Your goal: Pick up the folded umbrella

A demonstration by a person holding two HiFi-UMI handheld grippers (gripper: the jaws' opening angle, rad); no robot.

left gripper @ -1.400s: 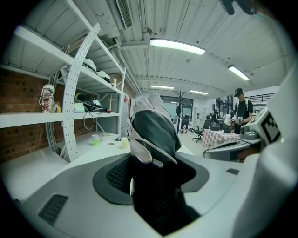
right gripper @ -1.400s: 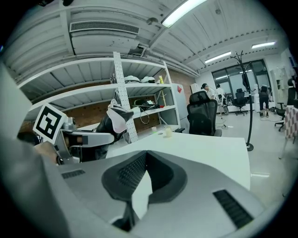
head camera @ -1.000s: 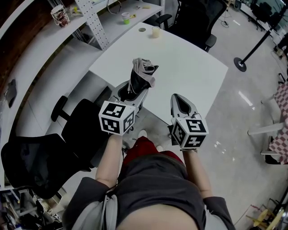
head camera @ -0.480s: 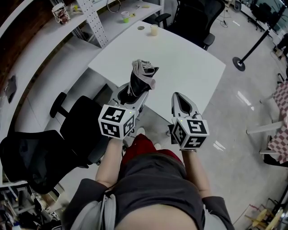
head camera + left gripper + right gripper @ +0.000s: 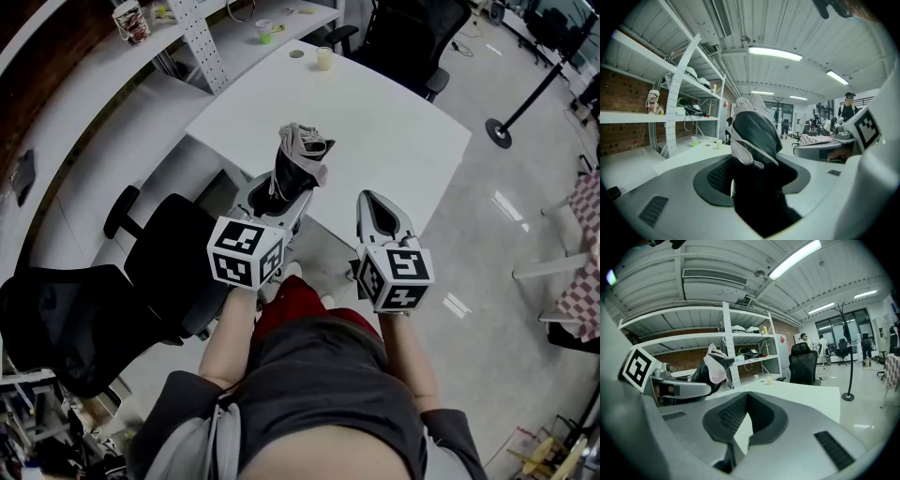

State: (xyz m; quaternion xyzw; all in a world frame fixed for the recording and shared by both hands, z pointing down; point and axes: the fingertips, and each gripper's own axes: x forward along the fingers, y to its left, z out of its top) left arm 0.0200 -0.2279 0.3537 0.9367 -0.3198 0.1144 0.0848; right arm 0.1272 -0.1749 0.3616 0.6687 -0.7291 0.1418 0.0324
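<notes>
The fingers of the left gripper [image 5: 277, 193] are clamped on the dark lower part of the folded umbrella [image 5: 298, 161]. The umbrella sticks out past the fingertips with its pale, bunched end foremost, held in the air above the near edge of the white desk [image 5: 398, 117]. Just beside it, clear of the umbrella, the right gripper [image 5: 373, 210] has its fingers together with nothing between them, and a black chair [image 5: 405, 36] stands past the desk's far side.

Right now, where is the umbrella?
In the head view, the folded umbrella sticks up left of centre, clamped in the left gripper at the near edge of the white table.
</notes>
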